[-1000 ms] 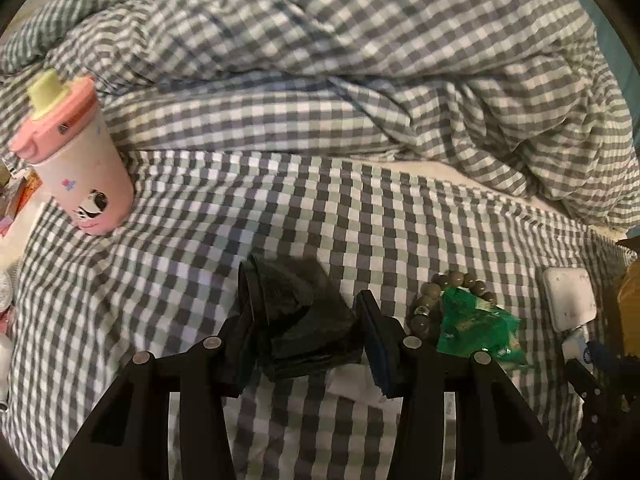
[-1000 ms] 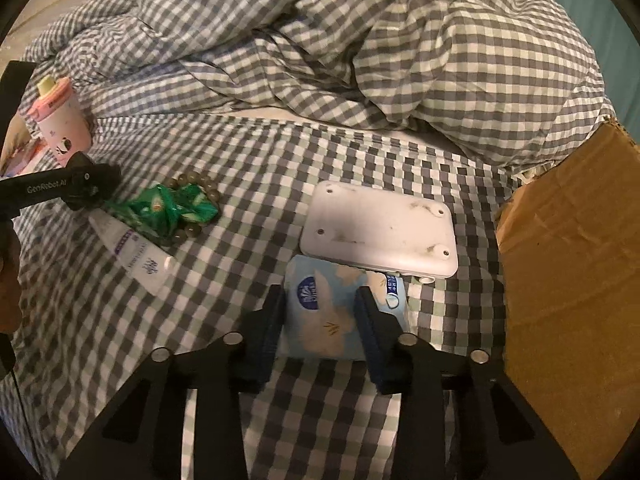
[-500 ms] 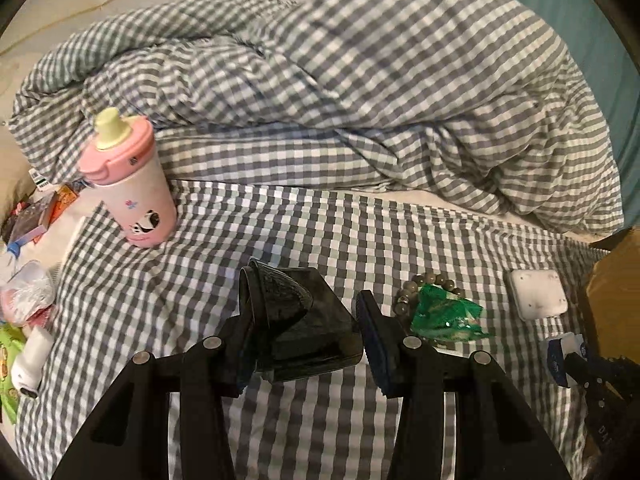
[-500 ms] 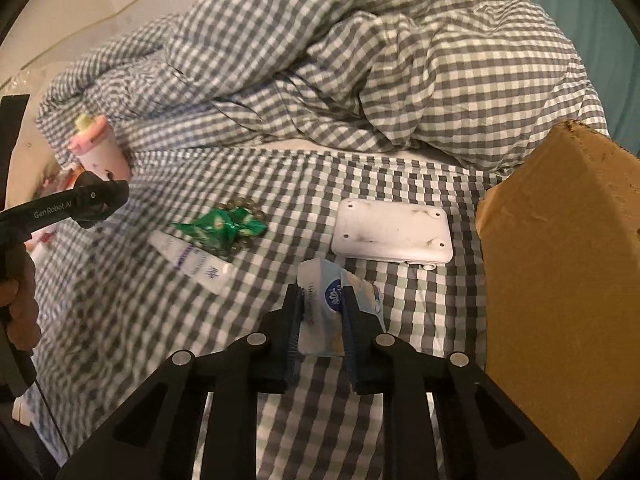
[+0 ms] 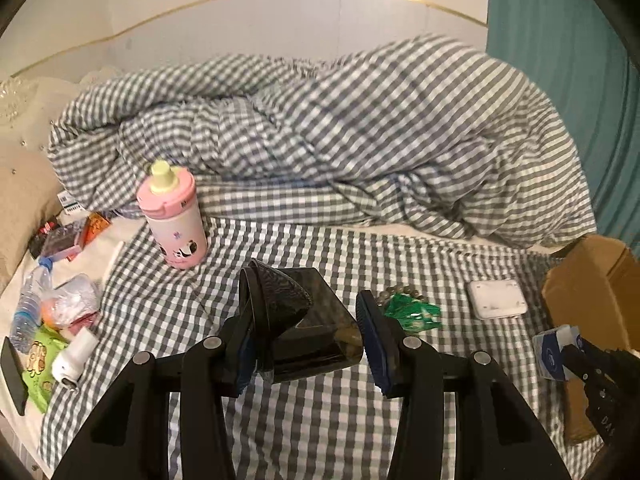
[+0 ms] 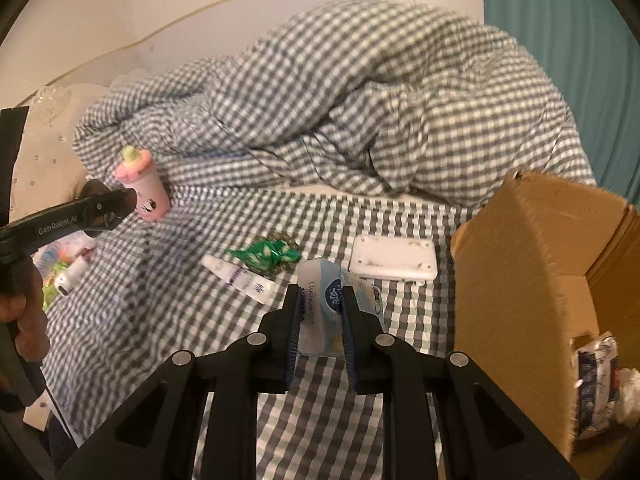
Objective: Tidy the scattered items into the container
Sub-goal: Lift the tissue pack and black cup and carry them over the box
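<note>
My left gripper [image 5: 304, 340] is shut on a glossy black pouch [image 5: 308, 320], held clear above the checked bed sheet. My right gripper [image 6: 320, 316] is shut on a blue-and-white tissue pack [image 6: 326, 296], also lifted off the sheet. The open cardboard box [image 6: 536, 264] stands just right of it, with a crumpled white-and-blue packet [image 6: 596, 364] inside. In the left wrist view the box [image 5: 592, 280] is at the far right, with the tissue pack [image 5: 550, 354] in front of it. The left gripper's finger [image 6: 104, 204] shows at the left edge of the right wrist view.
On the sheet lie a green wrapper [image 6: 266, 254] over a bead bracelet, a white tube [image 6: 240, 278] and a white flat device [image 6: 394, 258]. A pink bottle [image 5: 176, 220] stands near the bunched duvet [image 5: 360, 152]. Several small items [image 5: 60, 320] crowd the left edge.
Both grippers have risen from the bed with their loads. The right jaws closed on the tissue pack and lifted it. The headboard and more of the box now show.
</note>
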Demonstrator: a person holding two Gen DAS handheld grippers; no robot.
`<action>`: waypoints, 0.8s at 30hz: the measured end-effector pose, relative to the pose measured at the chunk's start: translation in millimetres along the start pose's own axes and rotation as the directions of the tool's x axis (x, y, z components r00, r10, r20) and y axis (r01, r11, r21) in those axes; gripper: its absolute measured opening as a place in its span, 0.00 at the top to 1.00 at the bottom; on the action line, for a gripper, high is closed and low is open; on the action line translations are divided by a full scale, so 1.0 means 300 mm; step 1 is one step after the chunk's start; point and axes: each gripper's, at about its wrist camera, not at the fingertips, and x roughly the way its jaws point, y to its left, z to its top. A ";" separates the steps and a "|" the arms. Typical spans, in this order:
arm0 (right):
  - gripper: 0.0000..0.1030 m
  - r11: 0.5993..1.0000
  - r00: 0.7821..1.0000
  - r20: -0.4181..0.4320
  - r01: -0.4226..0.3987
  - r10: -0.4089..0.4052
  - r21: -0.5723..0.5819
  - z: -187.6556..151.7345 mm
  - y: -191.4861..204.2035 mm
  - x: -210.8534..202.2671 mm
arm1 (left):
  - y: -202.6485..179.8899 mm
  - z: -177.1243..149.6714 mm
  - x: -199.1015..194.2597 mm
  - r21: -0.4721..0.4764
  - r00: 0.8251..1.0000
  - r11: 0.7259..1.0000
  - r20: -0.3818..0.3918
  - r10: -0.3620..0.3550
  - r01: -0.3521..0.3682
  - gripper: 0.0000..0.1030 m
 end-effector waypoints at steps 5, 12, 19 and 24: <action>0.82 1.000 0.999 0.048 -0.005 0.006 -0.014 0.020 0.021 -0.100 | -0.008 -0.004 -0.108 0.002 0.999 1.000 0.040 -0.005 0.005 0.55; 0.82 1.000 0.995 0.096 -0.008 0.010 -0.020 0.028 0.043 -0.221 | -0.015 -0.020 -0.247 0.003 0.996 1.000 0.085 -0.008 0.008 0.55; 0.82 0.999 0.988 0.156 -0.010 0.015 -0.034 0.040 0.075 -0.351 | -0.016 -0.039 -0.412 -0.004 0.989 1.000 0.145 -0.022 0.022 0.55; 0.82 0.999 0.980 0.199 -0.012 0.021 -0.044 0.039 0.089 -0.444 | -0.025 -0.050 -0.530 0.005 0.980 1.000 0.200 -0.019 0.018 0.54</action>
